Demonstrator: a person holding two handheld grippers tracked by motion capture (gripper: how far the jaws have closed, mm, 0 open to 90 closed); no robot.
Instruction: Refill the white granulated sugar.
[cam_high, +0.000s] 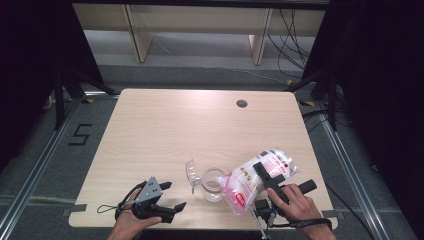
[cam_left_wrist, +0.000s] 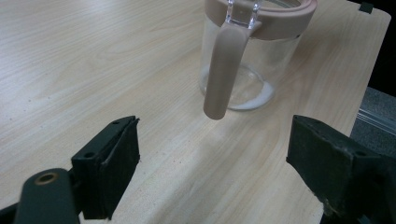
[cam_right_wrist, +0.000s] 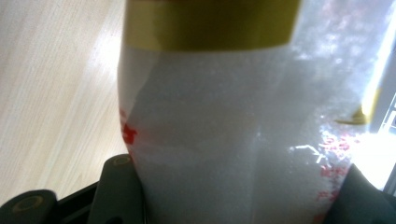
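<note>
White granules fill the plastic bag (cam_high: 257, 181), which the right hand-held gripper (cam_high: 267, 176) has clamped between its jaws and tilted toward the glass jar (cam_high: 213, 184); the jar stands near the desk's (cam_high: 165, 125) front edge, lid (cam_high: 191, 173) flipped open, a little white powder on its bottom; the left hand-held gripper (cam_high: 172, 196) rests on the desk just beside it, jaws apart and empty.

Jar (cam_left_wrist: 243, 70) top cut off by the frame, bag (cam_right_wrist: 233, 140) print blurred (too close), bag mouth hidden behind jar rim
</note>
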